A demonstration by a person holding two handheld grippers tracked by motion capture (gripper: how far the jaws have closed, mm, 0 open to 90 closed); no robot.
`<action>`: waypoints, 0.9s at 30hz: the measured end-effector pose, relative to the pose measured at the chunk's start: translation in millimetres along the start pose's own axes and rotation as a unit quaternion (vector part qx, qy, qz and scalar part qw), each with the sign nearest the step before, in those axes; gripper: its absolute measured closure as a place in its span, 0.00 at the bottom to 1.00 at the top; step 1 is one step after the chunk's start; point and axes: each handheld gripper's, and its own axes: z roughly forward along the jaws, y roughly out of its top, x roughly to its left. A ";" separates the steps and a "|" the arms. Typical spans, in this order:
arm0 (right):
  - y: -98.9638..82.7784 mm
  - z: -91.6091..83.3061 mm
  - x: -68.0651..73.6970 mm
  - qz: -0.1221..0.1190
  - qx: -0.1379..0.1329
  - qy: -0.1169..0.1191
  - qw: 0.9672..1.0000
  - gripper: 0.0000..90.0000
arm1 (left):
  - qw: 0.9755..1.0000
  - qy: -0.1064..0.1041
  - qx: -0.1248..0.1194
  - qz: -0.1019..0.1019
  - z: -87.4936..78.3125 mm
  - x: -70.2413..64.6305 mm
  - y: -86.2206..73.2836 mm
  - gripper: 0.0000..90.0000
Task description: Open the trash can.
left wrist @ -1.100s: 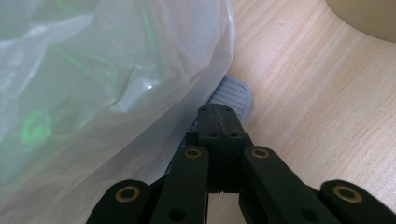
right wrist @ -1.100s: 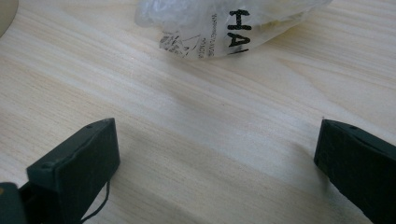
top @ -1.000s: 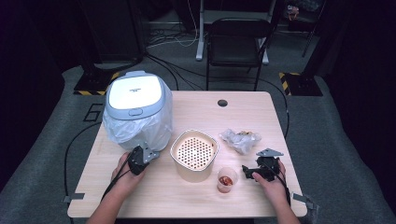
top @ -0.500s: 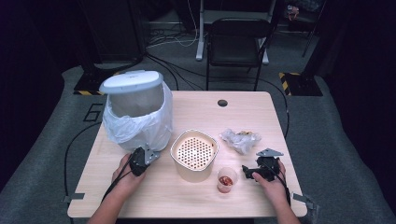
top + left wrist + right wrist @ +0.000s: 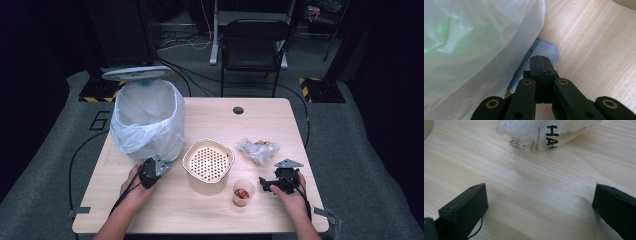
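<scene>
The crumpled clear plastic bag (image 5: 544, 132) bears black letters "HA", with smaller print unreadable.

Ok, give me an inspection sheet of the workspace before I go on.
Surface: wooden table, bare pale wood between the items.
Job's things: pedal bin lined with a white bag, lid raised; its grey pedal sits under the left gripper's tip.
Clutter: cream perforated basket, small cup with reddish contents, crumpled plastic wrapper.
Grippers: left gripper jaws shut, over the pedal; right gripper jaws open, nothing between them.
Cables: one trails from the left gripper off the table edge; more on the floor behind.
Surroundings: folding chair, grey carpet, dark room.
</scene>
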 end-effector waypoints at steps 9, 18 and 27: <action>-0.8 -0.6 -1.8 -0.011 0.000 0.011 1.000 0.00 | 1.000 0.004 0.000 0.004 0.1 -0.1 0.5 1.00; -1.0 -1.1 -2.1 -0.010 0.000 0.013 1.000 0.00 | 1.000 0.002 0.001 0.006 0.2 -0.1 0.7 1.00; -0.4 -3.5 -3.5 -0.008 -0.001 0.010 1.000 0.10 | 1.000 0.003 0.004 0.004 -0.3 -0.1 1.0 1.00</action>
